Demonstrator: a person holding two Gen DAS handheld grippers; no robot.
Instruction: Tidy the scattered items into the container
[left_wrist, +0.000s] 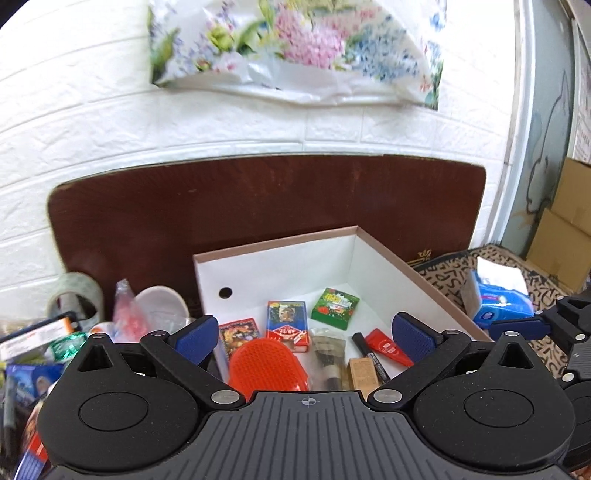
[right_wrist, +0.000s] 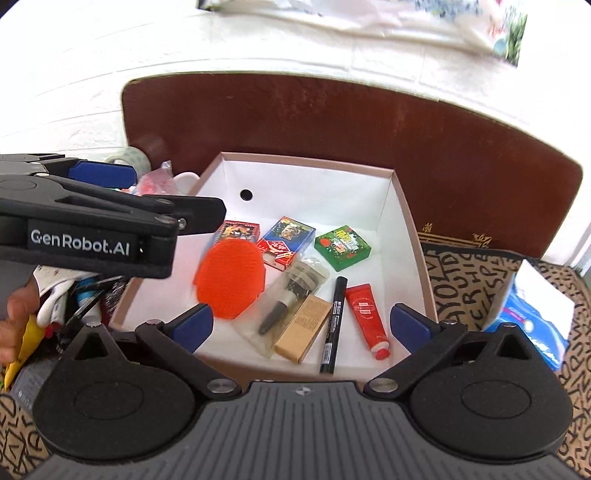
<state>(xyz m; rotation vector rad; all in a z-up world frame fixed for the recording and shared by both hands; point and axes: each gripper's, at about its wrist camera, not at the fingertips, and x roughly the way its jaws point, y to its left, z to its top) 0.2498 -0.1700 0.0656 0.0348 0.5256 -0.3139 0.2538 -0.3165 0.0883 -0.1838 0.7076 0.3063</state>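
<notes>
1. My right hand-held gripper (right_wrist: 301, 325) points down over the near edge of the box (right_wrist: 402, 206). Its jaws stand wide apart with nothing between the blue pads (right_wrist: 408, 325).
2. My left hand-held gripper (left_wrist: 308, 334) also tilts down at the box from its left side, jaws spread wide and empty. In the right wrist view it reaches in from the left, its tip above the box's left wall.
3. Part of a hand (right_wrist: 14, 321) shows at the left edge of the right wrist view.
4. The box is an open white carton with a tan rim and a round hole in its far wall. It sits on a dark brown counter (right_wrist: 443, 147) against a white brick-pattern wall.
5. Inside the box lie an orange brush (right_wrist: 231, 280), three small packs, red (right_wrist: 240, 229), blue (right_wrist: 286, 236) and green (right_wrist: 342, 242), a bagged brush (right_wrist: 291, 291), a tan carton (right_wrist: 303, 328), a black marker (right_wrist: 334, 325) and a red tube (right_wrist: 367, 317).
6. Left of the box is a clutter of loose things: a tape roll (left_wrist: 75, 295), a white cup (left_wrist: 160, 304), a pink bag (left_wrist: 127, 314) and other packets I cannot tell apart.
7. Right of the box, a letter-print cloth (right_wrist: 465, 280) carries a blue tissue pack (right_wrist: 532, 317). Cardboard boxes (left_wrist: 565, 221) stand further right.
8. A floral sheet (left_wrist: 295, 48) hangs on the wall above.
</notes>
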